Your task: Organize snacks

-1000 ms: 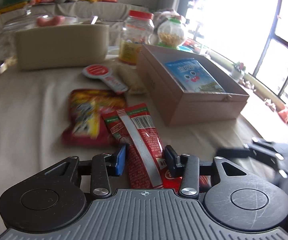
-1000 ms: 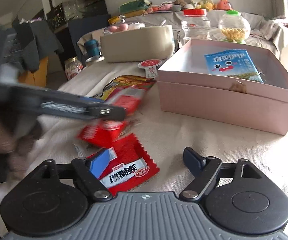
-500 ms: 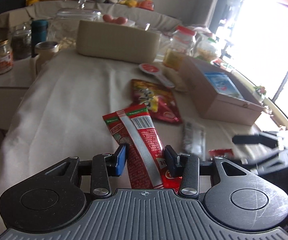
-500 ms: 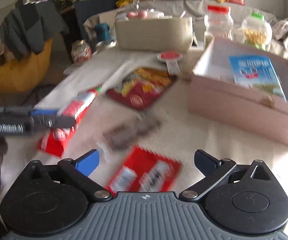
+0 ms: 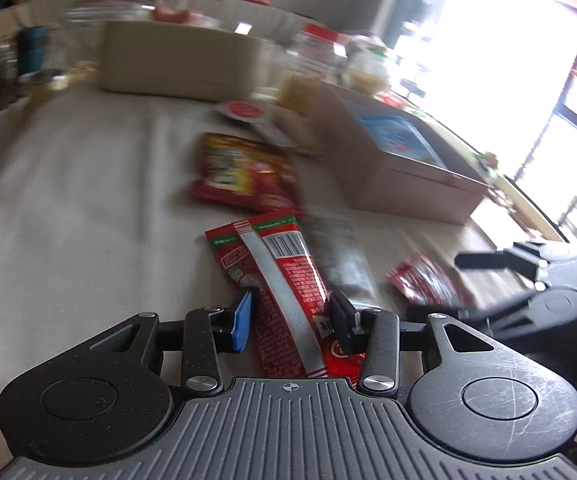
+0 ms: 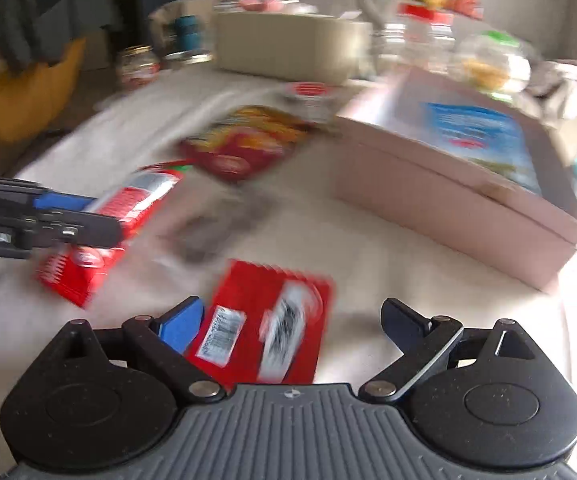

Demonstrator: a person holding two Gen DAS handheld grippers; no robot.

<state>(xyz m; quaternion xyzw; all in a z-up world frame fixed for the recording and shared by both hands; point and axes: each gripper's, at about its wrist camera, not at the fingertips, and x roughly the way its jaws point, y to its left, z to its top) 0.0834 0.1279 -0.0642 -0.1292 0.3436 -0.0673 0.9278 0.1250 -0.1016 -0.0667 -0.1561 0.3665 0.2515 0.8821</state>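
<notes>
The left gripper (image 5: 290, 322) pinches a long red snack packet with a silver seam strip and a barcode (image 5: 284, 280) between its blue pad and its black pad; the packet sticks forward out of the jaws and is held clear of the table. In the right wrist view the same packet (image 6: 128, 208) hangs from the left gripper (image 6: 88, 220) at the left edge.

The right gripper (image 6: 292, 328) has its jaws spread wide and closing at this moment, with nothing pressed between the pads. A flat red square packet with a white label and a barcode (image 6: 264, 320) lies on the cream tablecloth (image 6: 368, 264) below the gap, nearer the blue pad. In the left wrist view the right gripper (image 5: 488, 276) shows at the right edge, near that red packet (image 5: 428, 280).

Just beyond, a dark transparent wrapper (image 6: 216, 228) lies flat between the two red packets, blurred. Farther out sits a red and yellow crinkled snack bag (image 6: 248, 140). To its right stands an open pinkish cardboard box (image 6: 448, 200) with a blue snack packet (image 6: 484, 136) lying inside. Behind the bag are a small round red-lidded cup (image 6: 308, 92), a long beige padded case (image 6: 288, 48) and clear jars, one with a red lid (image 6: 424, 32) and one with a green lid (image 6: 492, 60).
</notes>
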